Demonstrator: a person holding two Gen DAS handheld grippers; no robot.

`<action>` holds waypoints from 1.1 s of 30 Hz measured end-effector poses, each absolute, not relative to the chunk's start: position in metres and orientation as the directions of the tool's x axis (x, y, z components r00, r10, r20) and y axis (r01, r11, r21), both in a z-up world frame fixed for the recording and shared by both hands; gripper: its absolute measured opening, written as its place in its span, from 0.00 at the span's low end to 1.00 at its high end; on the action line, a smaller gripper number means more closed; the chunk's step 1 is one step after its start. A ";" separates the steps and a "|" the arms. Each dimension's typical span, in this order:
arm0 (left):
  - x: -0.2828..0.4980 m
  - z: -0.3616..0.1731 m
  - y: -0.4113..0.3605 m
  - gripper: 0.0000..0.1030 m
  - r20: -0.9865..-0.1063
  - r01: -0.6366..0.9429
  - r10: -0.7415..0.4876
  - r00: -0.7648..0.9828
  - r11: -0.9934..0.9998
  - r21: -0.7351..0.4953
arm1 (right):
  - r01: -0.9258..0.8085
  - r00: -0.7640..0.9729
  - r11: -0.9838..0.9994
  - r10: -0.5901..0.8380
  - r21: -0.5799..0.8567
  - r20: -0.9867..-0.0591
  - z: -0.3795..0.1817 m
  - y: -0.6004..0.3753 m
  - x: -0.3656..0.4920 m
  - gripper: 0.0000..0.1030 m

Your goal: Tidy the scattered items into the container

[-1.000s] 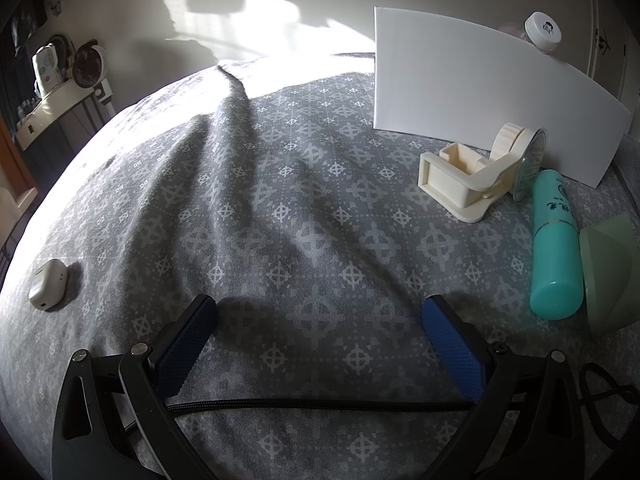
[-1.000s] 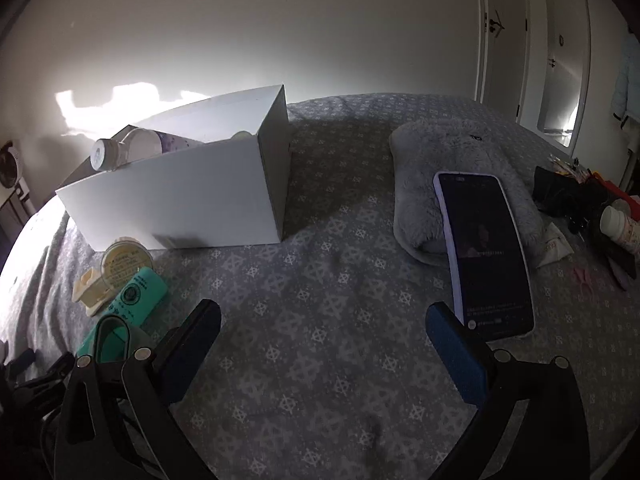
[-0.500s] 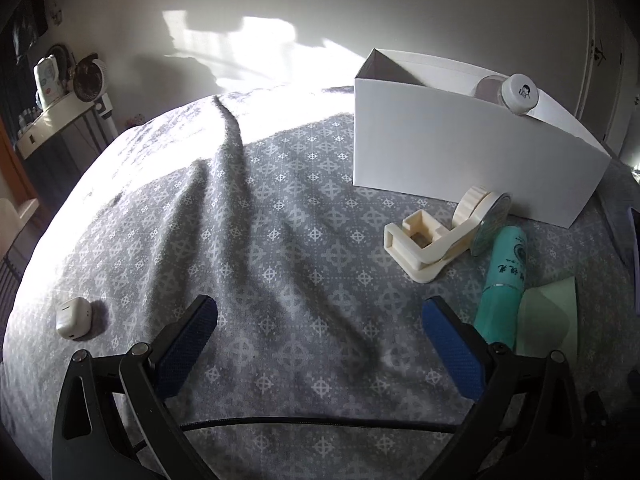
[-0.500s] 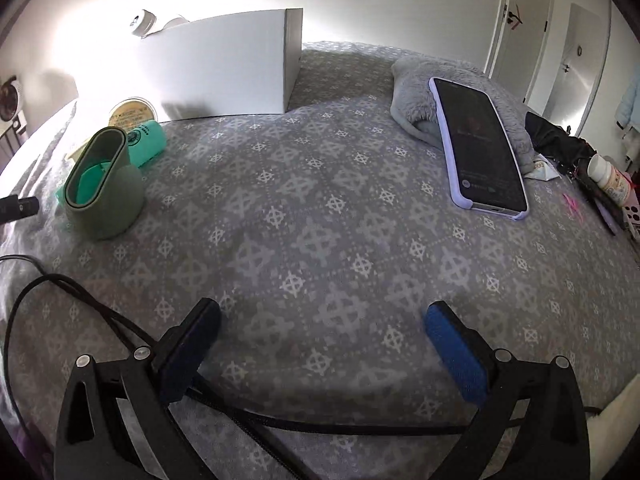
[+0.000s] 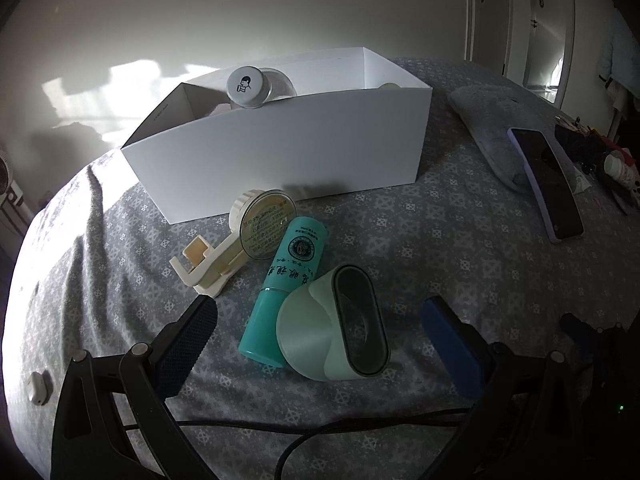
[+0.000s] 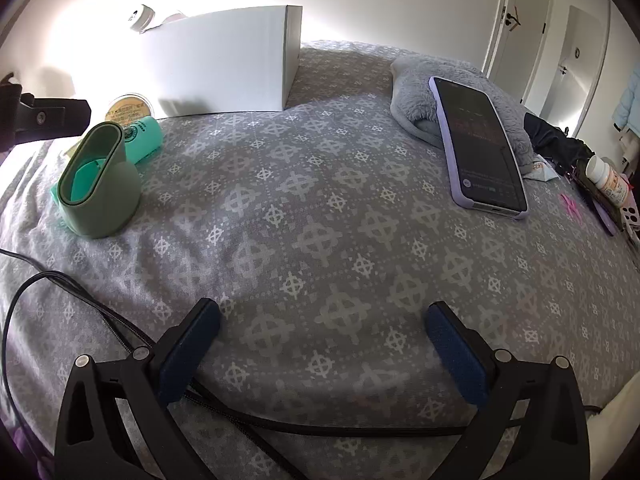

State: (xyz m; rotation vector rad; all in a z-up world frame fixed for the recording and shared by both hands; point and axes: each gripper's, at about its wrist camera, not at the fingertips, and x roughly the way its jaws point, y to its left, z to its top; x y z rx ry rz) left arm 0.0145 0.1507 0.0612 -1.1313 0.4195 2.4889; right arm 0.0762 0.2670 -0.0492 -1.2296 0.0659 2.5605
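Observation:
A white box point(image 5: 288, 152) point(image 6: 224, 64) stands on the grey patterned bed, with a white-capped bottle point(image 5: 246, 86) inside. In front of it lie a cream tape dispenser point(image 5: 236, 240), a teal tube point(image 5: 286, 288) point(image 6: 142, 140) and a pale green oval holder point(image 5: 336, 332) point(image 6: 98, 184). My left gripper point(image 5: 320, 320) is open, its fingers either side of the green holder and just short of it. My right gripper point(image 6: 322, 320) is open over bare bedspread, well right of those items. A left fingertip point(image 6: 60, 114) shows at the left edge of the right wrist view.
A phone point(image 5: 546, 184) point(image 6: 476, 144) in a lilac case leans on a grey plush cushion point(image 6: 424, 92). A pill bottle point(image 6: 606, 180) and dark clutter sit at the bed's right edge. A small white case point(image 5: 38, 388) lies far left. Black cables point(image 6: 72, 292) trail near both grippers.
My left gripper swung right and pulled back, so the green holder and teal tube now sit between its fingers. The right gripper shifted only slightly.

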 end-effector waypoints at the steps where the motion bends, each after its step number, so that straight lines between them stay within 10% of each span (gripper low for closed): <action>1: 0.014 0.057 0.156 1.00 -0.775 -0.450 0.193 -0.602 -0.884 0.129 | -0.286 -0.589 -0.954 0.247 -0.087 -0.769 -0.049 0.267 0.076 1.00; 11: 0.012 0.017 0.192 0.99 -0.784 -0.460 -0.007 -0.621 -0.806 0.372 | -0.286 -0.589 -0.954 0.247 -0.088 -0.770 -0.049 0.267 0.076 1.00; 20: 0.017 0.020 0.180 0.68 -0.750 -0.446 -0.013 -0.662 -0.797 0.407 | -0.285 -0.588 -0.954 0.247 -0.089 -0.770 -0.049 0.267 0.076 1.00; 33: 0.018 0.035 0.168 0.62 -0.744 -0.423 0.054 -0.666 -0.849 0.316 | -0.285 -0.588 -0.954 0.247 -0.089 -0.770 -0.049 0.268 0.077 1.00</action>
